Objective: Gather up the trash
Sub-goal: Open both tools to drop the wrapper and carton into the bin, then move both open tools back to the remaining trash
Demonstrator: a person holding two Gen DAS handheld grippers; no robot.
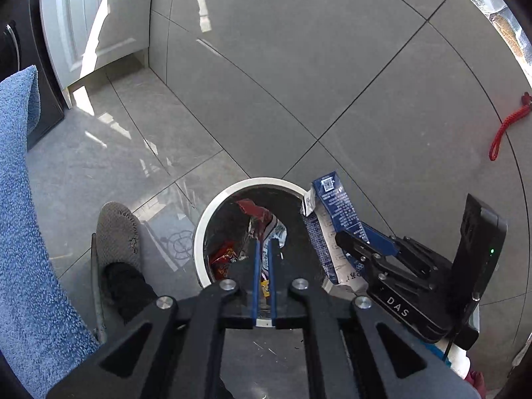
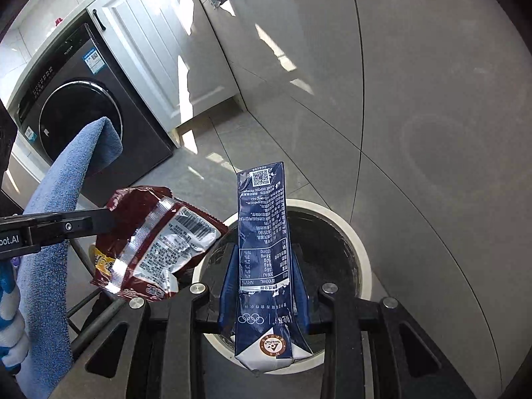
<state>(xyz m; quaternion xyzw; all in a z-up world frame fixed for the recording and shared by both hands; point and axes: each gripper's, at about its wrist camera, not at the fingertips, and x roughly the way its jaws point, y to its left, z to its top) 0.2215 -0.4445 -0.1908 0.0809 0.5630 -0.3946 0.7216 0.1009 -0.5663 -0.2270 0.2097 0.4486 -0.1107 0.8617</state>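
Around the white-rimmed bin [image 2: 364, 259] I see a washing machine [image 2: 139, 146], a blue towel [image 2: 56, 199] hanging near on the left, a grey slipper [image 1: 116, 232] just beside the rim and a red cord [image 1: 505, 126] well apart. Nothing blocks the bin's mouth. My right tool [image 2: 264, 266] is clenched on a flattened navy carton [image 2: 264, 226] with white print. It hangs over the bin, long axis along the fingers, QR end farthest out. My left tool [image 1: 264, 246] is at the corner of a crumpled red snack bag [image 2: 156, 242] over the rim; I cannot tell if it truly pinches.
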